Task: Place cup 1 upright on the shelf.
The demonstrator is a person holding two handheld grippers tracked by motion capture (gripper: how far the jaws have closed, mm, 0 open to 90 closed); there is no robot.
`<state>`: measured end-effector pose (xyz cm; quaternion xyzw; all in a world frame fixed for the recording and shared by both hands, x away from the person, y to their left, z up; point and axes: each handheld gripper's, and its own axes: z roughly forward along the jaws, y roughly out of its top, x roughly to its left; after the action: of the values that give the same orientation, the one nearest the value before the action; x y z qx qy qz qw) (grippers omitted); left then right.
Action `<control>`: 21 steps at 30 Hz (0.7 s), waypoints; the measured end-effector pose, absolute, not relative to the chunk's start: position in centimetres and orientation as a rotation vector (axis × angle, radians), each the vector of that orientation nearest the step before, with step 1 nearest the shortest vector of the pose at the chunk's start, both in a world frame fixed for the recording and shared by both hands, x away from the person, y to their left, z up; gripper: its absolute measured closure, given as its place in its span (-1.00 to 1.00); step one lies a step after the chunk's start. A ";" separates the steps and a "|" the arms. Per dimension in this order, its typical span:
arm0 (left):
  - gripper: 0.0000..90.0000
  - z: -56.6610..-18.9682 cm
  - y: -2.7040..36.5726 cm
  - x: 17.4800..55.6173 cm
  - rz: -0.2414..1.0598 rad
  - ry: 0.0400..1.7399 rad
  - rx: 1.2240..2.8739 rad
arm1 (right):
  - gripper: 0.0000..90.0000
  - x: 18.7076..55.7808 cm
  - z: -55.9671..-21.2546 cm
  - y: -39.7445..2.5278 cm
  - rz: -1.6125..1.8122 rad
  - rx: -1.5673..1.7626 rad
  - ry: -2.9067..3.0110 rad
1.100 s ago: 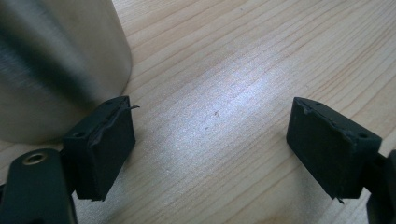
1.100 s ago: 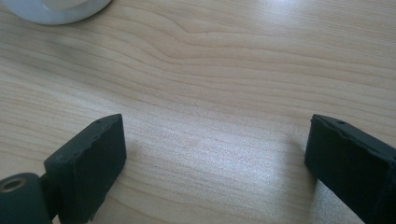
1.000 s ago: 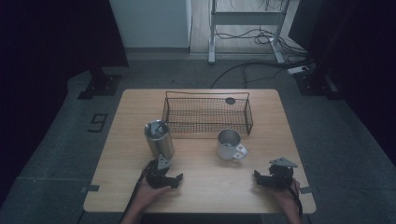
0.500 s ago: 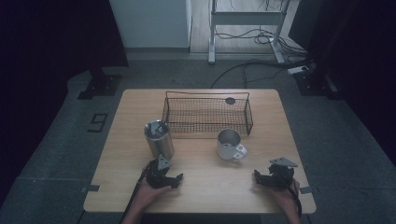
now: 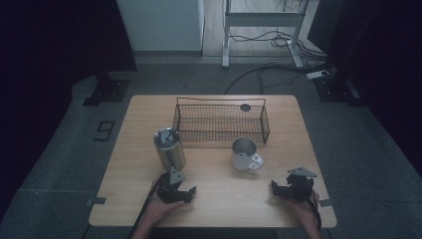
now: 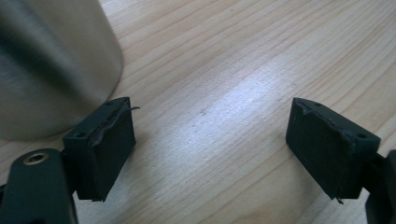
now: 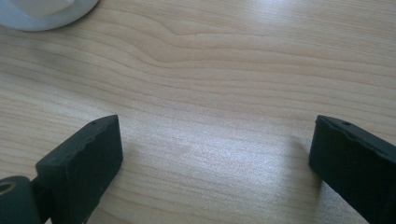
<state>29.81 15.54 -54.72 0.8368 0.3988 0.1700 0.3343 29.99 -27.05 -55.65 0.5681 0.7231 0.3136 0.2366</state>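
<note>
Left gripper (image 5: 175,191) spread wide at desk's near edge, steel tumbler (image 5: 169,148) just beyond it. Right gripper (image 5: 291,189) spread wide near right corner, mug (image 5: 245,155) farther in.

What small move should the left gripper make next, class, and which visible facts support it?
Probably ease the left gripper forward toward the steel tumbler. Its fingers stand wide apart with nothing but bare table between them, and the tumbler stands upright just ahead and to one side. The right gripper is likewise open, resting short of the mug.
</note>
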 end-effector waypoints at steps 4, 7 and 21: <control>-0.66 -54.4 15.4 29.7 0.447 1.053 2.169 | -0.94 30.0 -55.7 -27.1 0.858 1.562 1.977; -0.66 -53.7 15.6 29.7 0.458 1.071 2.140 | -0.94 30.0 -55.6 -27.1 0.857 1.567 1.972; -0.67 -50.7 17.5 29.3 0.468 1.078 2.077 | -0.94 30.0 -55.6 -27.1 0.850 1.578 1.962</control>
<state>29.28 17.53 -50.75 0.8089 0.4200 0.1823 0.3689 30.00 -27.14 -55.64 0.5766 0.7167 0.3105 0.2398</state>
